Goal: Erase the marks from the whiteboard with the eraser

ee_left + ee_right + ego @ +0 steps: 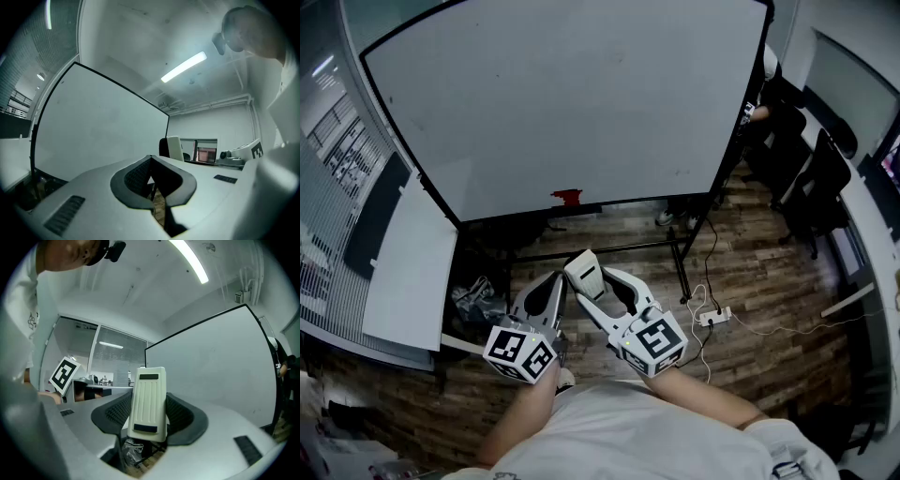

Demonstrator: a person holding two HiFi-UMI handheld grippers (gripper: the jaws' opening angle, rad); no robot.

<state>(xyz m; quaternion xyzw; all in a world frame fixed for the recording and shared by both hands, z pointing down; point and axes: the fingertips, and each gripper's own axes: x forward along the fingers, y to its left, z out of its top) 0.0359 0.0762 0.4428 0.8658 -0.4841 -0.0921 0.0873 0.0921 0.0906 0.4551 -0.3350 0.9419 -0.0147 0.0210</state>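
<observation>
The big whiteboard [572,103] stands ahead of me, mostly white, with a small red mark [566,197] near its bottom edge and a few faint dots. My right gripper [598,286] is shut on a white ribbed eraser [584,271], which sticks up between the dark pads [180,412] in the right gripper view, eraser [148,401]. My left gripper [555,284] hangs just left of it, shut and empty, its tips meeting [151,158]. Both grippers are below the board, apart from it. The board [93,131] [220,366] shows in both gripper views.
The board's black stand legs [680,253] cross the wooden floor. A power strip [713,317] with cables lies at the right. Black office chairs [811,178] stand at the far right. A white panel [408,272] leans at the left, a crumpled bag [473,298] beside it.
</observation>
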